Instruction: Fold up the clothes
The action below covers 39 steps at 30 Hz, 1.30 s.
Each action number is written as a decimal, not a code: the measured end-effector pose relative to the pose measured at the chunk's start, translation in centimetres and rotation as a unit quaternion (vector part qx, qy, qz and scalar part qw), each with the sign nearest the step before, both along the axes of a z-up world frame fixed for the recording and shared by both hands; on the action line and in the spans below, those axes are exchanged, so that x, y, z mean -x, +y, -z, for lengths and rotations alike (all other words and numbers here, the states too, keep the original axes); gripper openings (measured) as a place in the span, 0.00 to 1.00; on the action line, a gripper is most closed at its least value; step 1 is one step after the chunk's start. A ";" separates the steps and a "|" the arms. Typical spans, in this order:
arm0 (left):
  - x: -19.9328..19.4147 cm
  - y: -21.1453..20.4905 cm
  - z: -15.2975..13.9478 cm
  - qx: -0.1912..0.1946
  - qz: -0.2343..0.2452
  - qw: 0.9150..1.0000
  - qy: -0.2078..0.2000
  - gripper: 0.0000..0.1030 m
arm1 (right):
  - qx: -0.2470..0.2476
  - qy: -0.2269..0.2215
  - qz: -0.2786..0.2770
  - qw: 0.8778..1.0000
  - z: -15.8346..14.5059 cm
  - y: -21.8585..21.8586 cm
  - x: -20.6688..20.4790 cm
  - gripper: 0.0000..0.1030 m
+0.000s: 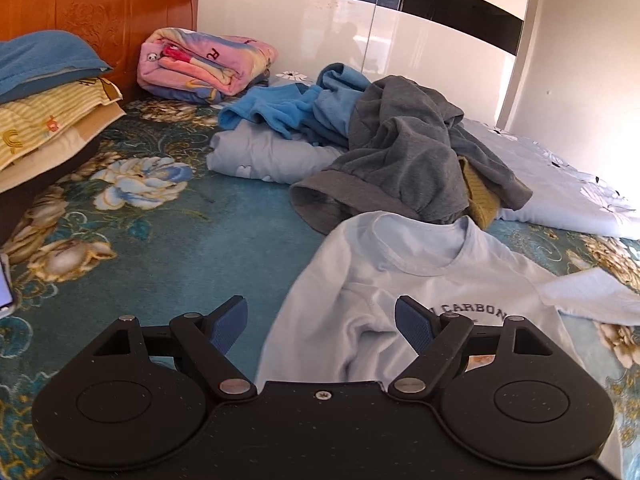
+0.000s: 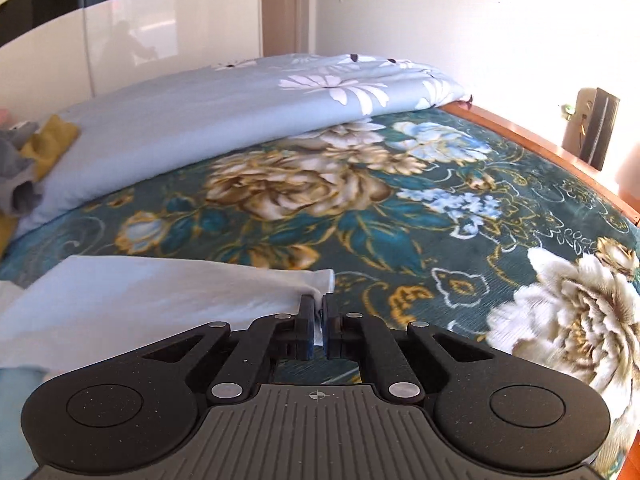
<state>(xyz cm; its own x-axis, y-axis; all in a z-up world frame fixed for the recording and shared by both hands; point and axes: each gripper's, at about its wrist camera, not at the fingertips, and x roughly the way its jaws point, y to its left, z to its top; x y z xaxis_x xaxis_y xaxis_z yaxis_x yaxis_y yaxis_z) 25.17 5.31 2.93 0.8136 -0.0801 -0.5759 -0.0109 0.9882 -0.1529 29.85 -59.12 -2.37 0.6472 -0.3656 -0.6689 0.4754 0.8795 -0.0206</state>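
Bedroom light falls across a bed point(image 1: 132, 248) covered by a teal blanket with big gold and white flowers, glossy wardrobe doors behind it. A pale blue sweatshirt point(image 1: 404, 280) with dark lettering lies front-up on the blanket, neckline toward the far side, spread flat so its sleeves and sides can be turned in. Beyond it sits a heap of unfolded clothes: a grey garment point(image 1: 404, 148), a bright blue one point(image 1: 288, 108) and something mustard yellow point(image 1: 482, 200), all resting on a light floral quilt point(image 2: 224, 100). Folded bedding is stacked near the wooden headboard point(image 1: 112, 4).

The left gripper point(image 1: 320, 320) hovers low over the sweatshirt's chest with its jaws wide and nothing between them, placed as if ready to pin or take the near side. The right gripper point(image 2: 318, 316) has its jaws drawn narrow on the end of 1 sleeve point(image 2: 168, 288), the cuff edge pinched between the pads, which gives control of that sleeve for carrying it across the body. Judging by the flat layout, folding has only begun; thin knit could slip or bunch if pulled unevenly.
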 end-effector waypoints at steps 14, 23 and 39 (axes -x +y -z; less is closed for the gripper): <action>4.6 3.2 -0.9 0.033 -0.015 0.999 -0.019 0.82 | -0.018 -0.039 -0.017 0.999 -3.0 4.6 5.9 0.57; 9.1 6.4 2.0 0.039 -0.012 0.999 0.014 0.81 | -0.096 -0.084 -0.103 0.986 -3.2 14.7 11.6 0.89; 11.9 4.9 7.2 0.041 0.030 0.997 0.058 0.00 | -0.089 -0.078 -0.188 0.975 -5.3 24.7 15.3 0.98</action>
